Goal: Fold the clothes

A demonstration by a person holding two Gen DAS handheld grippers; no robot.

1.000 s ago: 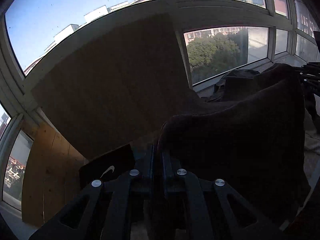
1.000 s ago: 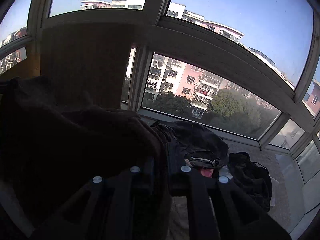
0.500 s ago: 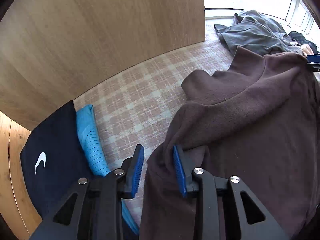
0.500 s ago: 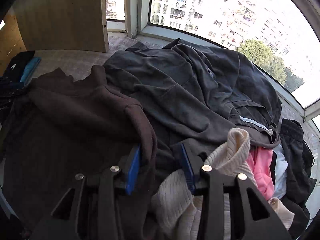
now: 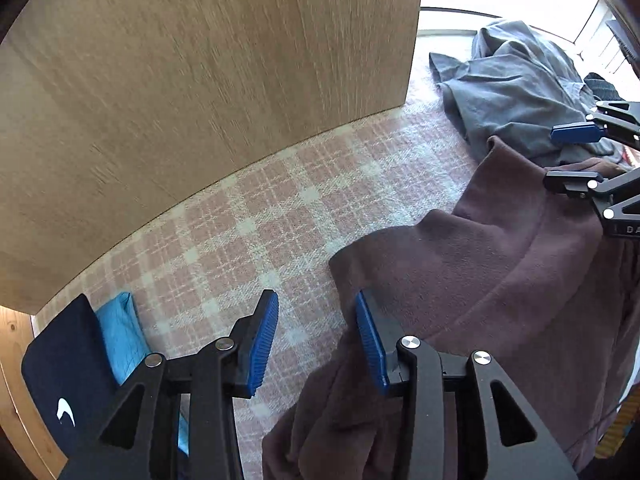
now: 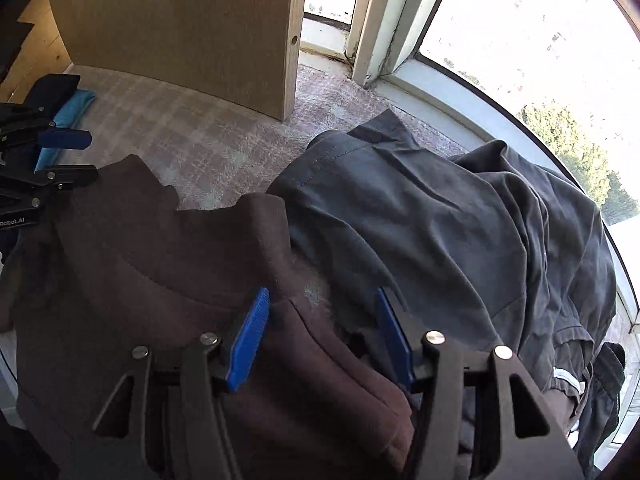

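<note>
Here, each line starts at the claws and works outward.
Left claw (image 5: 312, 336): stood wide, blue pads apart, nothing held; its right pad touched the left edge of the brown sweater (image 5: 500, 280).
Right claw (image 6: 320, 336): also wide and holding nothing, poised over the sweater's right edge where it met the grey shirt (image 6: 460, 220).
Sweater's place: spread on the checked blanket (image 5: 260, 232), collar toward the far side, between both claws.
Handling: it looked soft, thick and limp, likely light, and would sag unless held at two points; the shoulder seams or side hems seemed the best hold.
Left, far: folded navy garment (image 5: 60, 380) and blue cloth (image 5: 118, 332) beside a wooden panel (image 5: 200, 100).
Right: more dark clothes heaped by the window (image 6: 520, 40).
</note>
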